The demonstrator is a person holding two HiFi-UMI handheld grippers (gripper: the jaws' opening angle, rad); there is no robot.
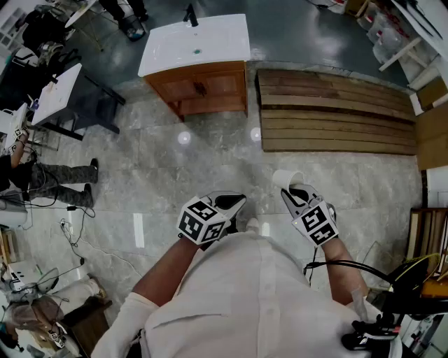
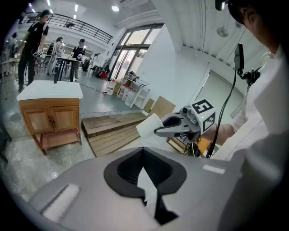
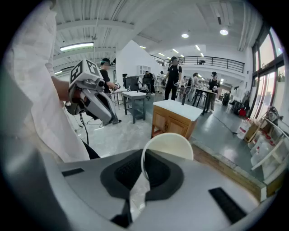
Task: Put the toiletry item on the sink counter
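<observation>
A white cup (image 1: 287, 180) is the toiletry item; my right gripper (image 1: 297, 192) is shut on its rim and holds it at chest height. The right gripper view shows the cup (image 3: 169, 145) tilted, its rim clamped between the black pads. My left gripper (image 1: 234, 204) hangs shut and empty a little to the left of the right one. In the left gripper view the cup (image 2: 149, 125) pokes out of the right gripper (image 2: 171, 131). The sink counter (image 1: 196, 43), a white top on a wooden cabinet, stands well ahead across the floor, with a black tap (image 1: 190, 14) at its back.
A low wooden pallet platform (image 1: 336, 112) lies right of the cabinet. A dark table with a white top (image 1: 59, 91) and a seated person's legs (image 1: 56, 178) are at left. Cables (image 1: 77, 224) trail on the floor at left. Shelving and boxes (image 1: 427, 91) line the right.
</observation>
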